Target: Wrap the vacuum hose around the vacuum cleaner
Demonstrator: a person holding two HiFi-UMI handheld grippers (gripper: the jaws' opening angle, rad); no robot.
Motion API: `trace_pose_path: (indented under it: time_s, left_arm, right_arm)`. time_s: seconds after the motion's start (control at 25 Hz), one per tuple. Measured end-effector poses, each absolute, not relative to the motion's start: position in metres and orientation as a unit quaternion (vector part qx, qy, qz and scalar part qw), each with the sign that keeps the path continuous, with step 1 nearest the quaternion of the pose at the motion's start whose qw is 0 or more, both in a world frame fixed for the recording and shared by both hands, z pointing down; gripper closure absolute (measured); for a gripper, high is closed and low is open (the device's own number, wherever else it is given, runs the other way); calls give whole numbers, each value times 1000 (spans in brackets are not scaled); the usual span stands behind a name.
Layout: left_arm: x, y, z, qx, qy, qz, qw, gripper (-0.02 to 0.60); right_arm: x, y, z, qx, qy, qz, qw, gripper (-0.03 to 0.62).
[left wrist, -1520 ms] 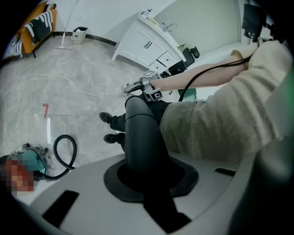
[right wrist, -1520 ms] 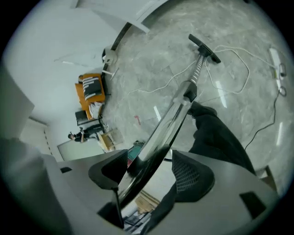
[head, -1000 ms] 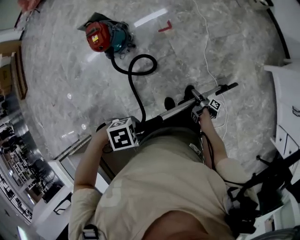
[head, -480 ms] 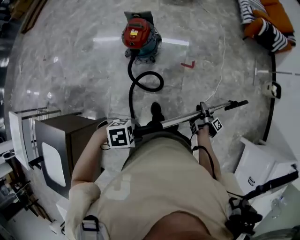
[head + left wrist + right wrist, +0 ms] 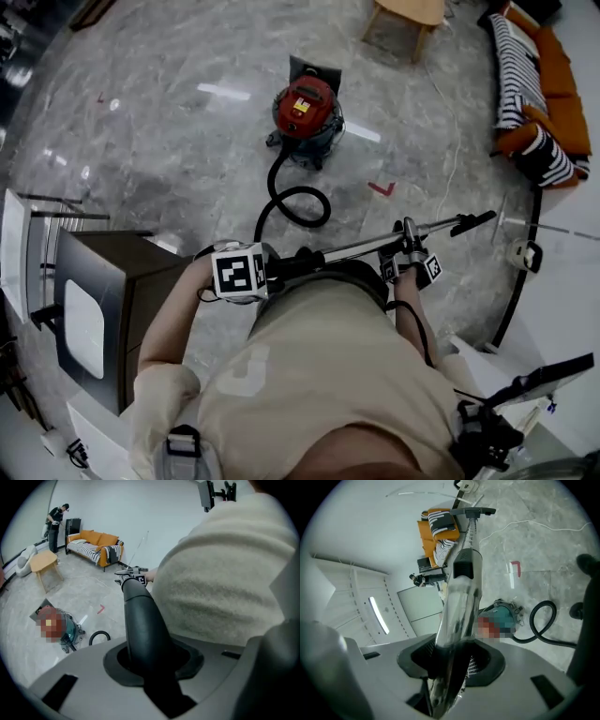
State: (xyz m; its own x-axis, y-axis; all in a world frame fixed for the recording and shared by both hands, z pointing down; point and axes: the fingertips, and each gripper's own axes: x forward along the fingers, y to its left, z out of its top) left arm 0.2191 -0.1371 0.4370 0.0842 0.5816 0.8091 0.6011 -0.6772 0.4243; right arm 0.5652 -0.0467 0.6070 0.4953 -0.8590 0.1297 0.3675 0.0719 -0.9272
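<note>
The red and teal vacuum cleaner (image 5: 307, 111) stands on the marble floor ahead of me. Its black hose (image 5: 291, 202) loops on the floor and runs up to my hands. My left gripper (image 5: 279, 266) is shut on the hose's thick black handle end (image 5: 140, 616), close against my body. My right gripper (image 5: 405, 251) holds the chrome wand (image 5: 458, 597), which reaches out to the black floor nozzle (image 5: 473, 221). Its jaws have just been closing with the wand between them. The vacuum cleaner (image 5: 502, 617) and the hose loop (image 5: 541, 620) lie beyond the wand.
A dark cabinet (image 5: 103, 309) stands close at my left. An orange sofa with striped cushions (image 5: 534, 84) is at the far right and a small wooden table (image 5: 408, 14) beyond the vacuum. A white cable (image 5: 455, 159) and a red tape mark (image 5: 382, 188) lie on the floor. A person (image 5: 56, 520) stands by the far wall.
I have turned: the vacuum cleaner has shifted from the upper left to the upper middle of the head view. The sofa and table have come into sight. Both grippers still hold hose and wand.
</note>
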Motion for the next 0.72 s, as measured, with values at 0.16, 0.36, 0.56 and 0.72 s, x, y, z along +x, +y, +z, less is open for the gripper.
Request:
trace_pose_path:
  time_s: [0.16,0.36,0.56,0.72]
  left_arm:
    - [231,-156,448,-753,-364,-549,-9,486]
    - [251,-175,474,-755,-290,-588,16,488]
    - [280,-174,495,-752,-226,-619,2,486]
    - [339,-160,496,-753,-198,-627,-32,486]
  right_arm:
    - [583,-90,612,-515,250,-478,666,433]
    - [612,-125,621,-512,275,-516,629,437]
    - [650,-137,618,-508,296,-536,606,442]
    - [715,-145,607,-504,311,-543,595,445]
